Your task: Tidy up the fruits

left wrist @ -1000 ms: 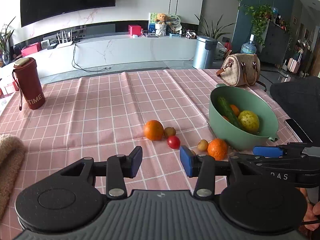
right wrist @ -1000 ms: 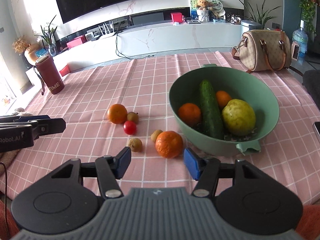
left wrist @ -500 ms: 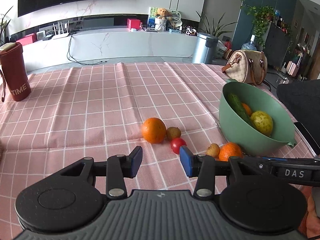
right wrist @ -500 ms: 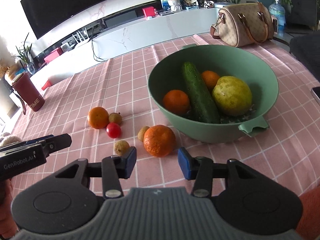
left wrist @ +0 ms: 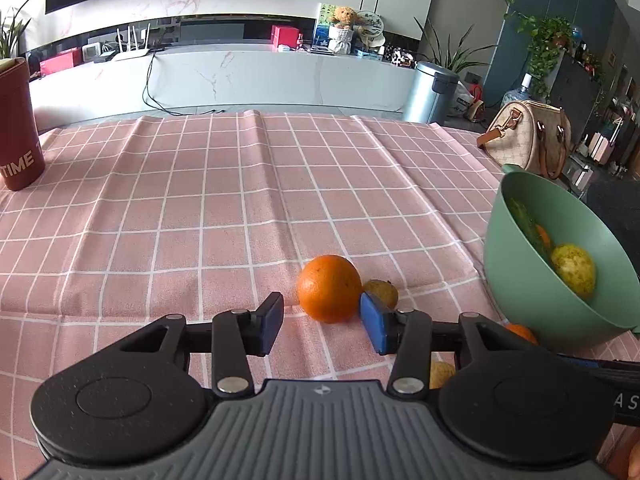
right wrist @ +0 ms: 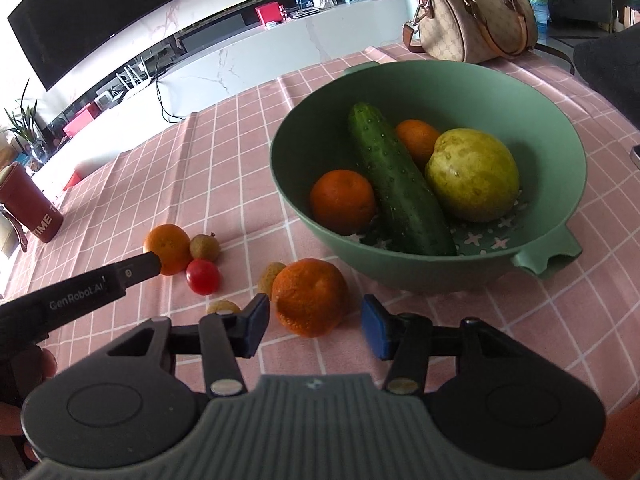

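Observation:
My left gripper (left wrist: 322, 326) is open, its jaws just short of a round orange (left wrist: 329, 288) on the pink checked cloth; a small brown fruit (left wrist: 382, 291) lies right of that orange. My right gripper (right wrist: 314, 330) is open, close in front of a wrinkled mandarin (right wrist: 309, 297) near the green bowl (right wrist: 532, 92). The bowl holds a cucumber (right wrist: 396, 180), a yellow-green pear (right wrist: 472, 176) and two mandarins (right wrist: 342, 200). A cherry tomato (right wrist: 203, 277) and small brown fruits (right wrist: 205, 247) lie left of the mandarin. The left gripper's finger (right wrist: 136, 270) reaches the round orange (right wrist: 168, 248).
A red flask (left wrist: 16, 132) marked TIME stands at the table's far left. A beige handbag (right wrist: 476, 20) sits behind the bowl. The bowl's side (left wrist: 532, 292) is close on the right of my left gripper. A dark chair back (right wrist: 612, 56) is at the right edge.
Both grippers have moved forward and lower. The left one has closed in on the round orange; the right one has closed in on the wrinkled mandarin. Both stay open.

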The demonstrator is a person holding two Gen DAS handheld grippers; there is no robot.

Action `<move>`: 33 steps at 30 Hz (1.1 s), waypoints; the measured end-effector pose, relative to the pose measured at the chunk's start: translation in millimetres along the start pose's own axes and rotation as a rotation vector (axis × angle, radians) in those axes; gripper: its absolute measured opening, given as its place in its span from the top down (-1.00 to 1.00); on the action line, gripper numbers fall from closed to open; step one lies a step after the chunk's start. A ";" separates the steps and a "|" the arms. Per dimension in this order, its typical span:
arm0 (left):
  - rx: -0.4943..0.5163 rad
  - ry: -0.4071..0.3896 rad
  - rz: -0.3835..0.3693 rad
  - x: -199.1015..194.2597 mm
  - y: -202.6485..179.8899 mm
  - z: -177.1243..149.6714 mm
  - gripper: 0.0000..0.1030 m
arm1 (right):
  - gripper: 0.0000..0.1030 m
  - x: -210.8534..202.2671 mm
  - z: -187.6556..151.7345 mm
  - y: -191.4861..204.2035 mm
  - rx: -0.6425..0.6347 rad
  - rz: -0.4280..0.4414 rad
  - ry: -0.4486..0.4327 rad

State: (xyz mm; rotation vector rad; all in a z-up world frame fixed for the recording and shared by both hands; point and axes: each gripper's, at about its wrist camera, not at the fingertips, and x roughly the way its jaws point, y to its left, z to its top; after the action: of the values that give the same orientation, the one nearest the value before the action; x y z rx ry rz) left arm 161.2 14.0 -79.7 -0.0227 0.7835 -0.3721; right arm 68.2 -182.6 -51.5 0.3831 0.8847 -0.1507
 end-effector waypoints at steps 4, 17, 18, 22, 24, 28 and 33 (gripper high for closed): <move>-0.028 0.011 -0.008 11.2 3.4 3.8 -0.03 | 0.05 5.8 1.7 -3.7 0.022 0.016 0.003; -0.047 0.038 -0.080 24.3 4.2 5.2 0.15 | 0.16 17.8 2.1 -3.0 0.026 0.040 0.020; -0.047 0.038 -0.089 23.6 3.0 5.7 0.19 | 0.16 17.8 2.0 -3.4 0.028 0.041 0.020; -0.027 0.032 -0.078 21.1 1.1 4.2 0.23 | 0.19 16.9 1.3 -2.2 0.018 0.038 0.019; -0.024 0.027 -0.071 18.8 1.8 3.7 0.24 | 0.20 17.5 1.7 -1.9 0.014 0.039 0.019; -0.041 0.005 -0.053 8.3 5.8 3.1 0.24 | 0.22 16.0 1.2 -1.9 0.006 0.047 0.023; -0.092 -0.009 -0.064 -11.9 9.2 3.4 0.25 | 0.23 9.5 0.3 1.2 -0.021 0.059 0.015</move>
State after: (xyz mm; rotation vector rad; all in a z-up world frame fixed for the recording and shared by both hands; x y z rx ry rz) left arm 158.8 26.2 -70.7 -0.1356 0.7914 -0.3958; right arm 74.8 -181.4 -58.4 0.3907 0.8885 -0.0846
